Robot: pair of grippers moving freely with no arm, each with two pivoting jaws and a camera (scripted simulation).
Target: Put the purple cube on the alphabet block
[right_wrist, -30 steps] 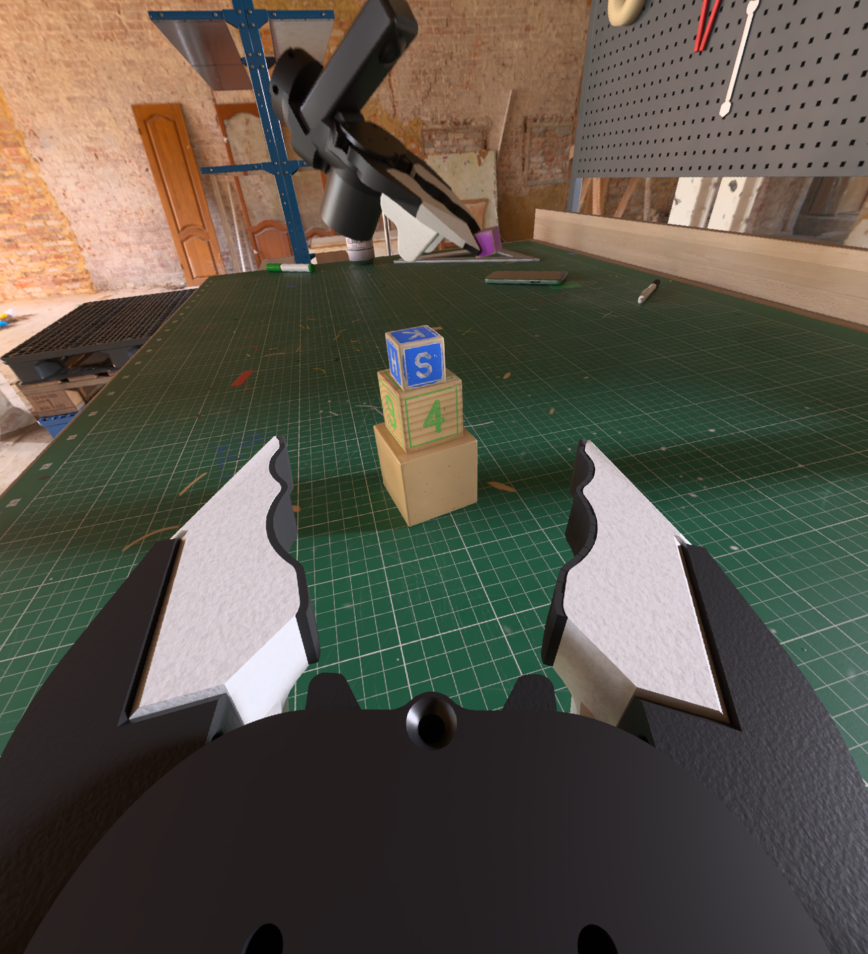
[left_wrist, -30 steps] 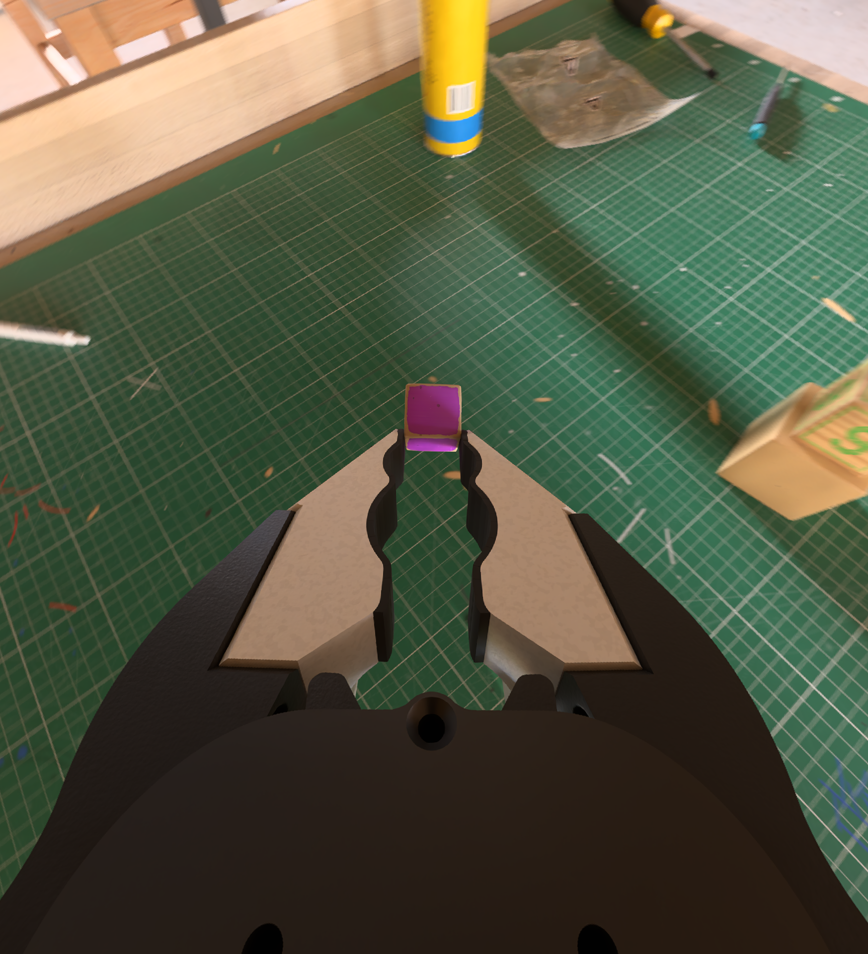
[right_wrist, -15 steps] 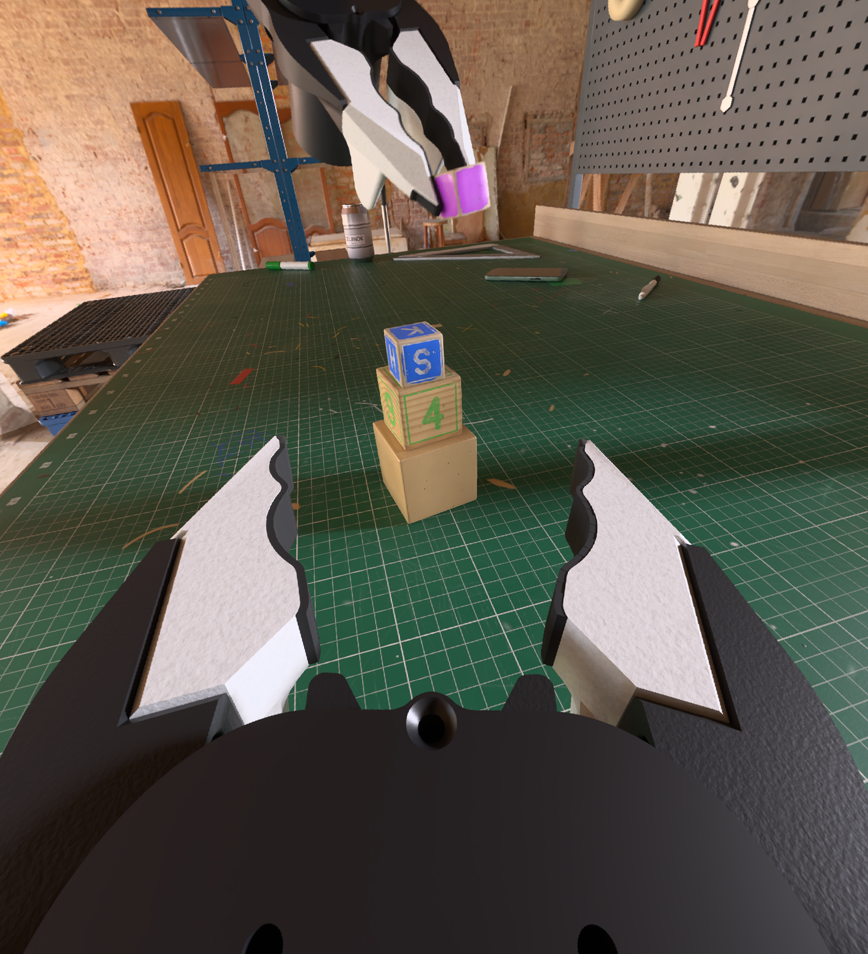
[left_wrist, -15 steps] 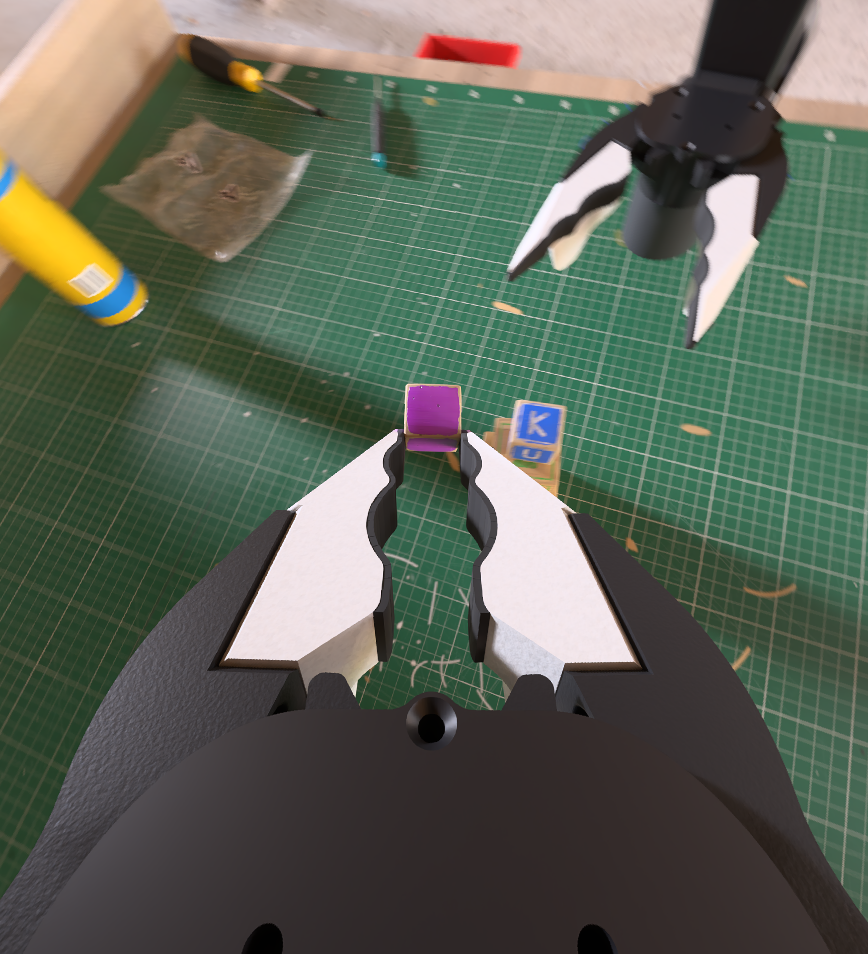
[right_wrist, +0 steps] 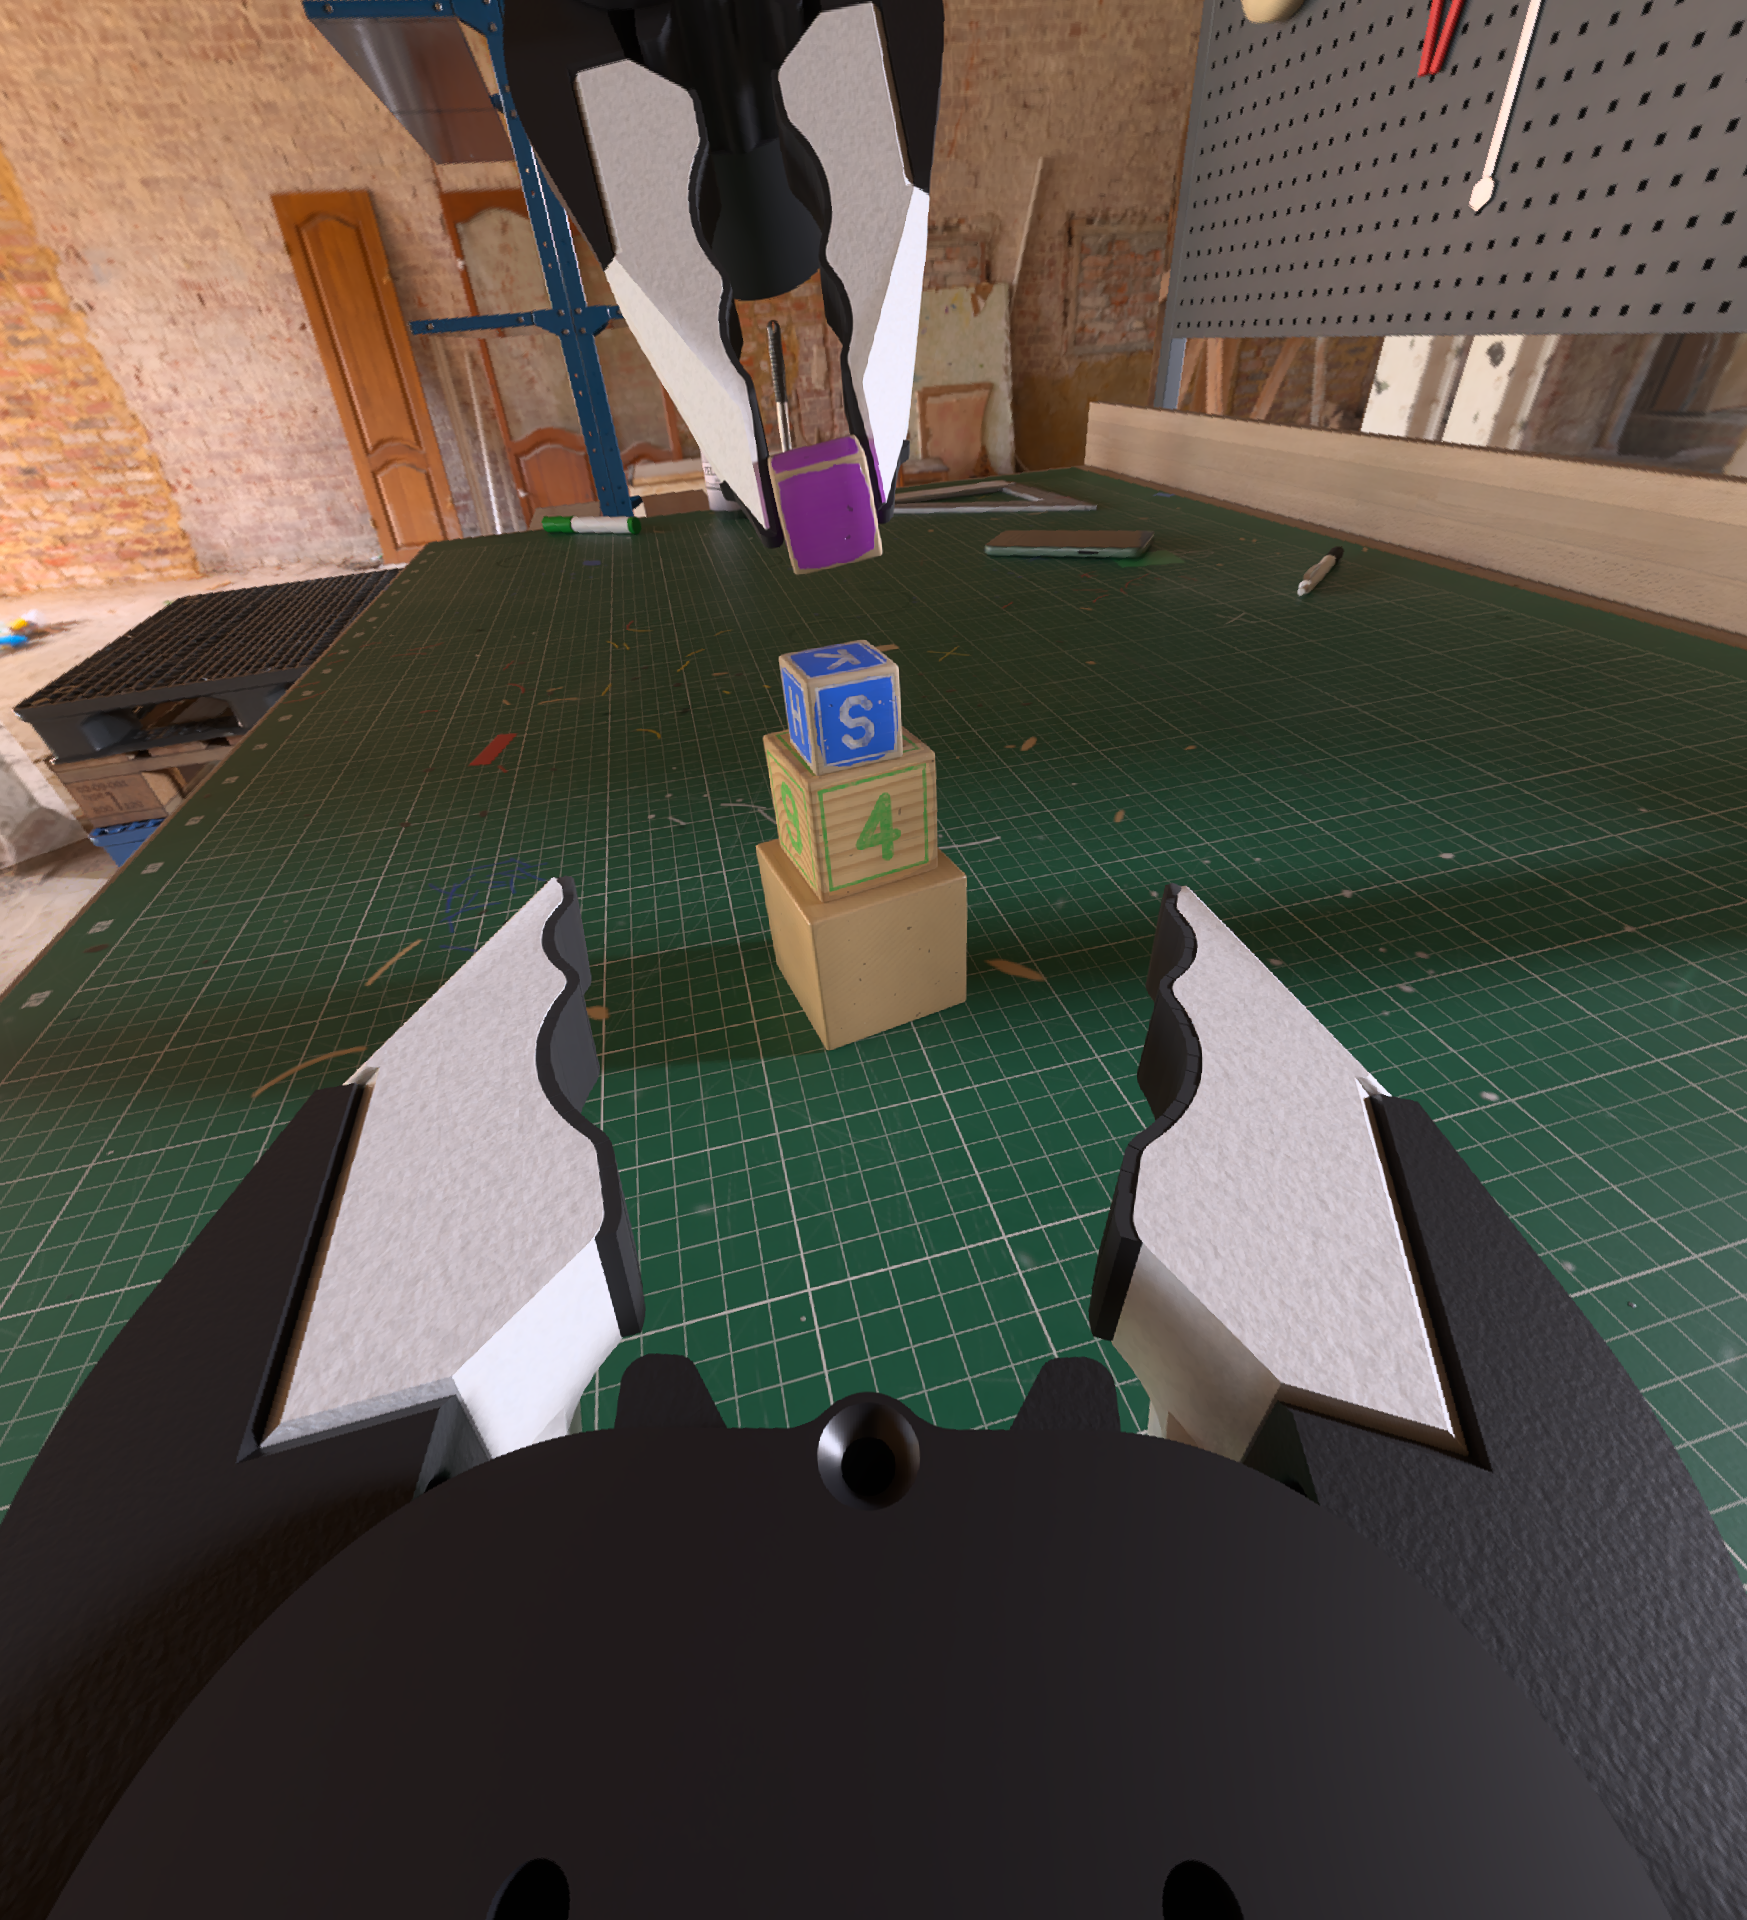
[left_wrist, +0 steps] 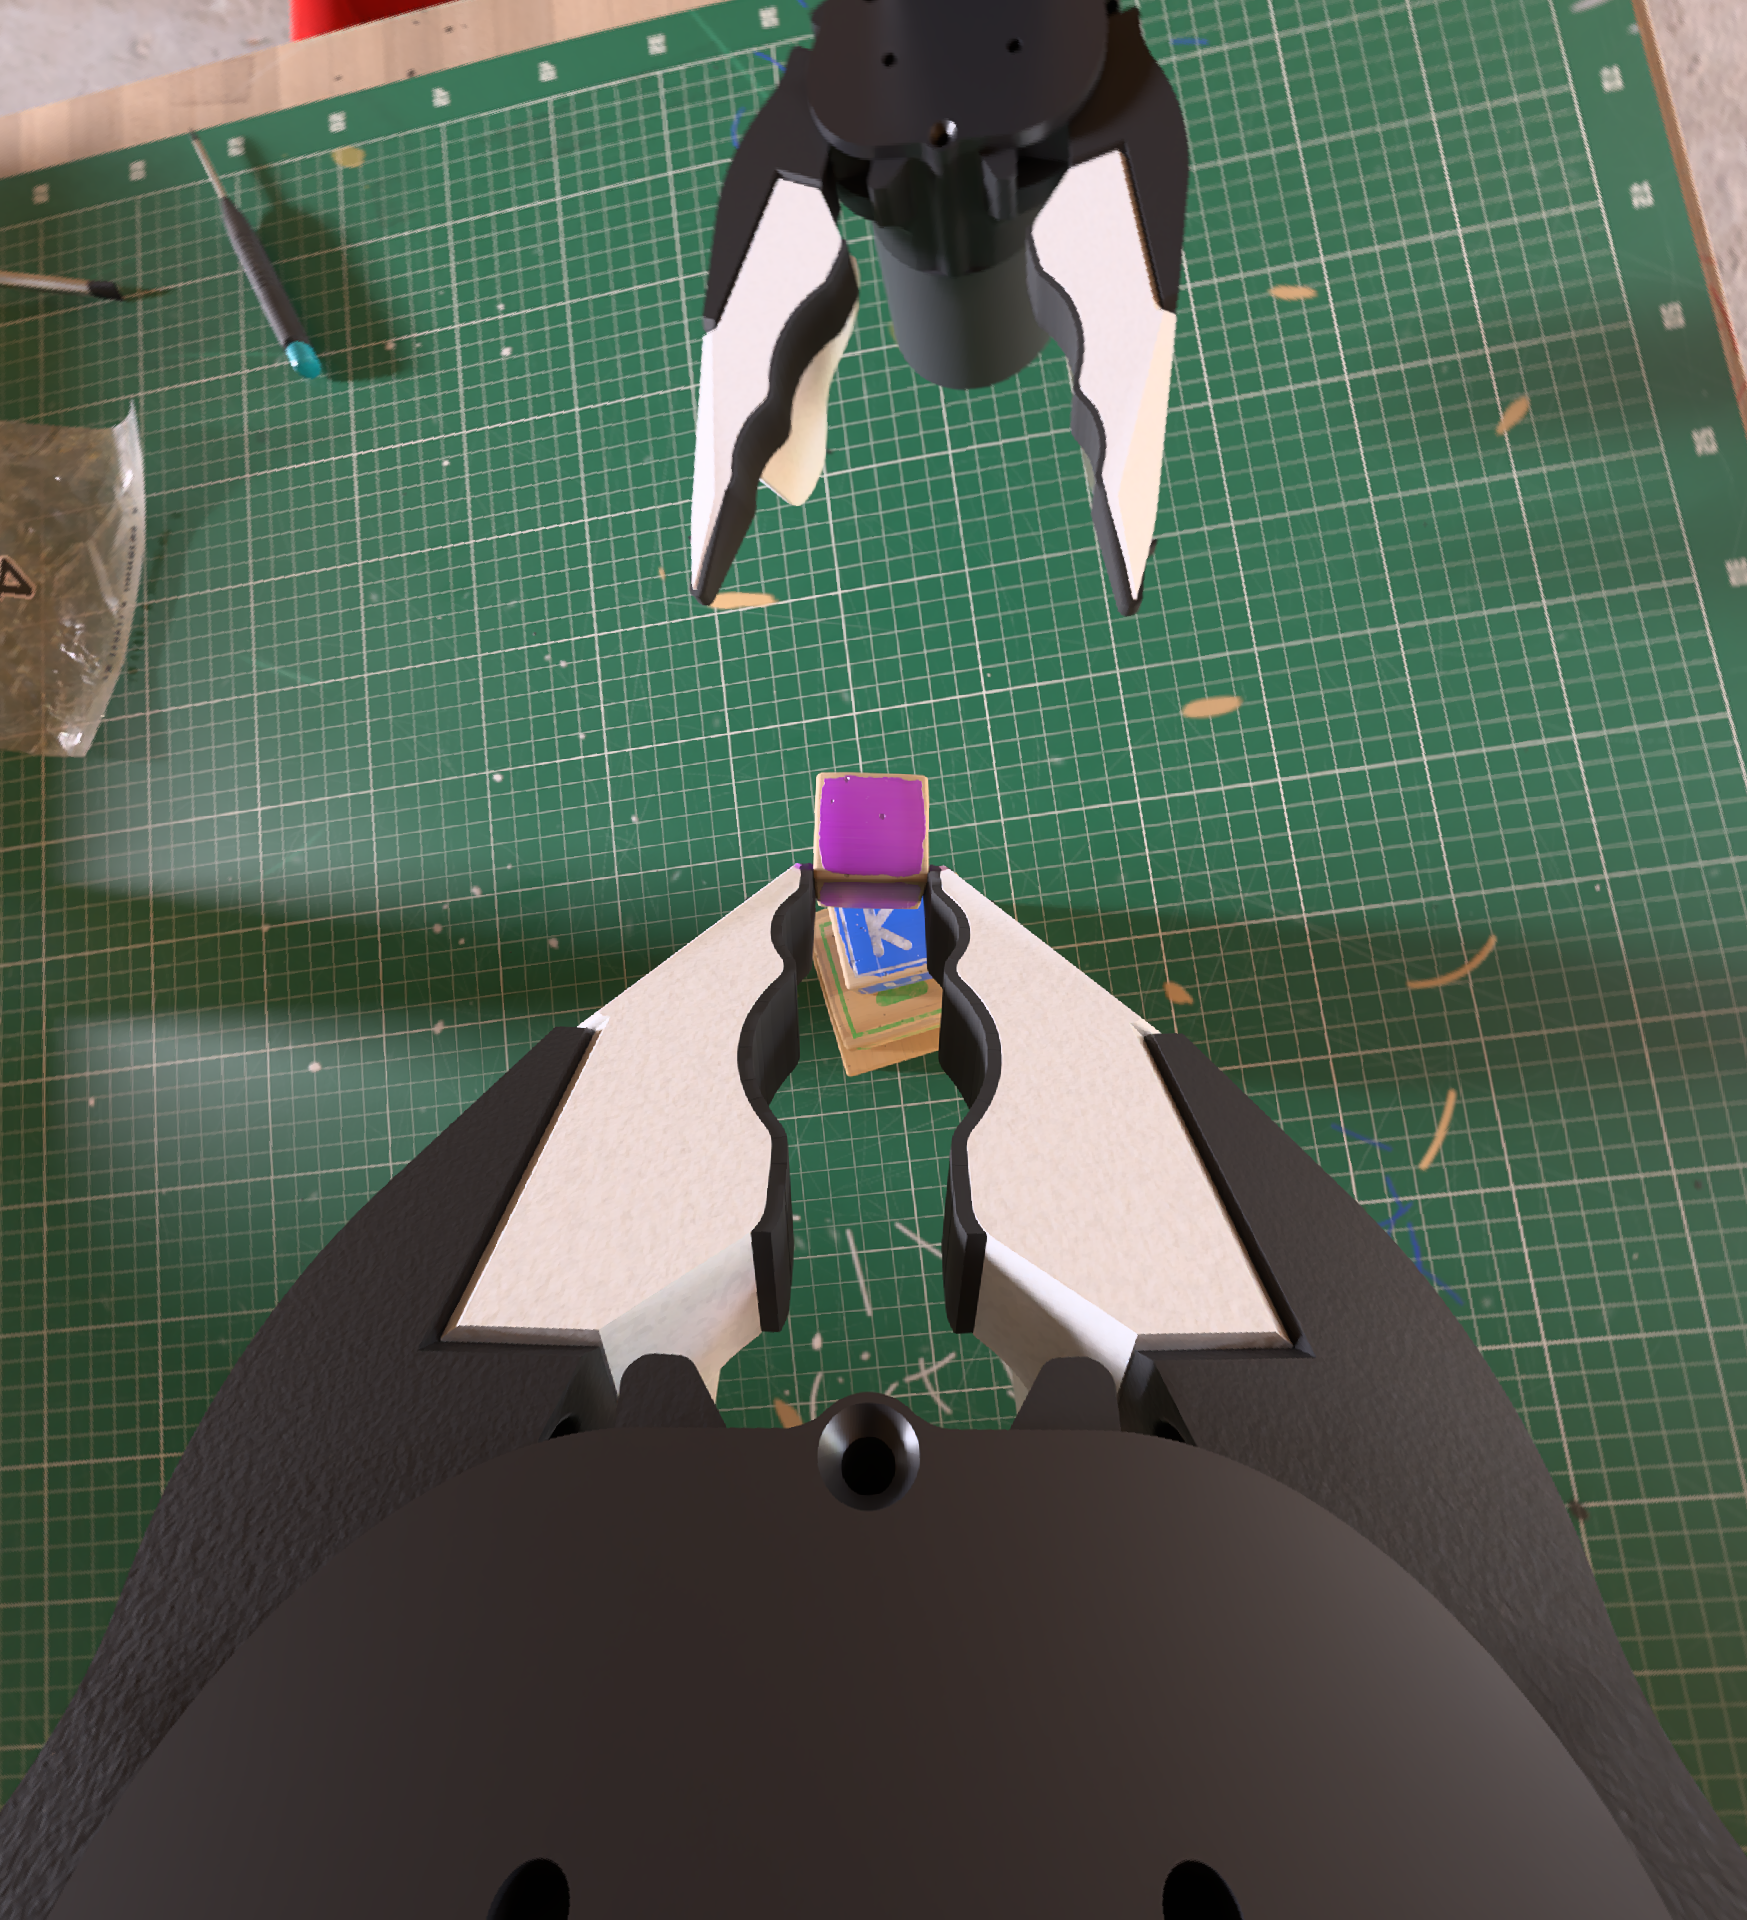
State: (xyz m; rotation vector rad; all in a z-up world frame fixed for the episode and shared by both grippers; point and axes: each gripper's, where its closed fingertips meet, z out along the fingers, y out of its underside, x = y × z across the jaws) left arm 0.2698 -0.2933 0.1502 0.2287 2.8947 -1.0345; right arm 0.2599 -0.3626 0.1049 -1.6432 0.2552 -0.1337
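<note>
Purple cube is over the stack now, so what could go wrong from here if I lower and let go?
1. The purple cube hangs tilted in the left gripper, well above the blue alphabet block; released from there it would likely bounce or roll off.
2. That block is the small top of a three-block tower, sitting off-centre on the green-numbered block, so a hard touchdown might topple it.
3. The right gripper, jaws open, waits near the tower; keep it still.

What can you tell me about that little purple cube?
The purple cube is small, with glossy purple faces and pale wooden edges. It is pinched at its sides between the fingertips of the left gripper, slightly tilted. It hangs in the air above the blue alphabet block that tops a stack of blocks, with a clear gap between them.
</note>
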